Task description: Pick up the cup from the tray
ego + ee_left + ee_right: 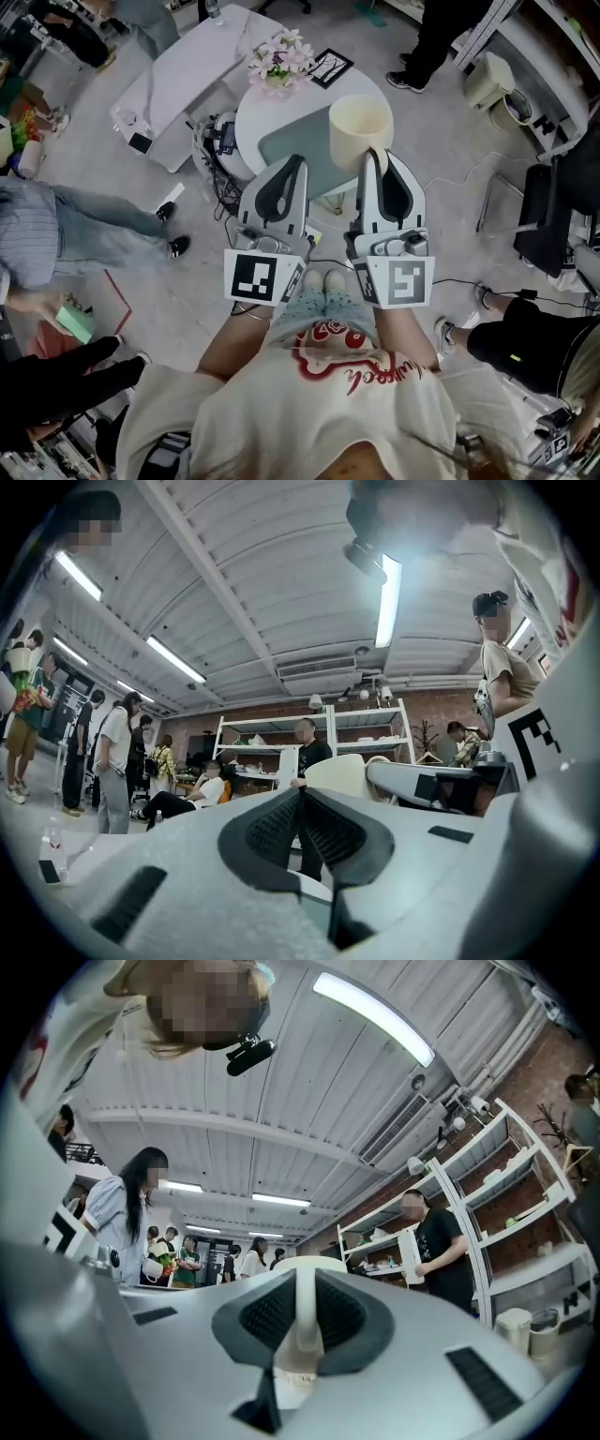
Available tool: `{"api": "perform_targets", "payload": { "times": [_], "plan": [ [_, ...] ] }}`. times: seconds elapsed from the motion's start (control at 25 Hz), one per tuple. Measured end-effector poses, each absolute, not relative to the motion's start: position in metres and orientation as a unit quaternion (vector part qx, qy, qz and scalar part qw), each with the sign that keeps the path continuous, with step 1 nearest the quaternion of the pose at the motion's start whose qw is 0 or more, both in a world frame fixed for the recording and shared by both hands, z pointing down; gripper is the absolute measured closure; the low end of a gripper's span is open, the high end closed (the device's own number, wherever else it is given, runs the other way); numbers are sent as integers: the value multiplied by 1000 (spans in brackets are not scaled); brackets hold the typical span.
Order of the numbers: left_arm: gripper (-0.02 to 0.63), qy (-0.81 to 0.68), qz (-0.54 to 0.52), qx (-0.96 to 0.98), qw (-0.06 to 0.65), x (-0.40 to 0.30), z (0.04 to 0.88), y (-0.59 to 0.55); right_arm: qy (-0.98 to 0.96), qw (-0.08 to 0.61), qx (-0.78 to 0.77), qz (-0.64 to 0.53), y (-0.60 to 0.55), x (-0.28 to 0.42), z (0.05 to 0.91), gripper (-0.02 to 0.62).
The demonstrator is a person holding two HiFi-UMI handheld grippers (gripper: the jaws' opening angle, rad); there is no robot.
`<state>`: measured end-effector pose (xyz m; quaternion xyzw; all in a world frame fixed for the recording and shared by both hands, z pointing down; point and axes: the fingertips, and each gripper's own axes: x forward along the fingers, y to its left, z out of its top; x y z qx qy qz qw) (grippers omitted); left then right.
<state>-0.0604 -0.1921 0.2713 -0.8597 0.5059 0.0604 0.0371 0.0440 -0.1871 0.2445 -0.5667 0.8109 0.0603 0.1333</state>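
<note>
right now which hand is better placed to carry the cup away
Right. The right gripper has its fingers clamped on the wall of the cup. The left gripper is shut on nothing and sits apart from the cup.

**A:** What kind of place is this?

**B:** It looks like a big open lab or workshop hall. There is bare grey floor [187,272] all round the round white table [251,122], and cables [217,192] trail at the table's foot.

**A:** Not an office, then?

**B:** It doesn't look like one. The ribbed ceiling [244,583] carries long strip lights [386,597], and a brick wall [441,710] stands behind white metal shelving [366,731]. People [114,761] stand about in groups, some near the table.
</note>
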Motion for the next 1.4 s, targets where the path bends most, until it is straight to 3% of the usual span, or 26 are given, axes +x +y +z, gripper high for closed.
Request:
{"api": "perform_targets", "payload": {
  "times": [0.88,1.4],
  "plan": [
    [580,480,73,-872,62,-55,251,-142,803,154,-572,64,-132,46,231,546],
    [580,504,80,-858,56,-23,257,-19,823,138,-546,70,-15,69,235,546]
  ]
}}
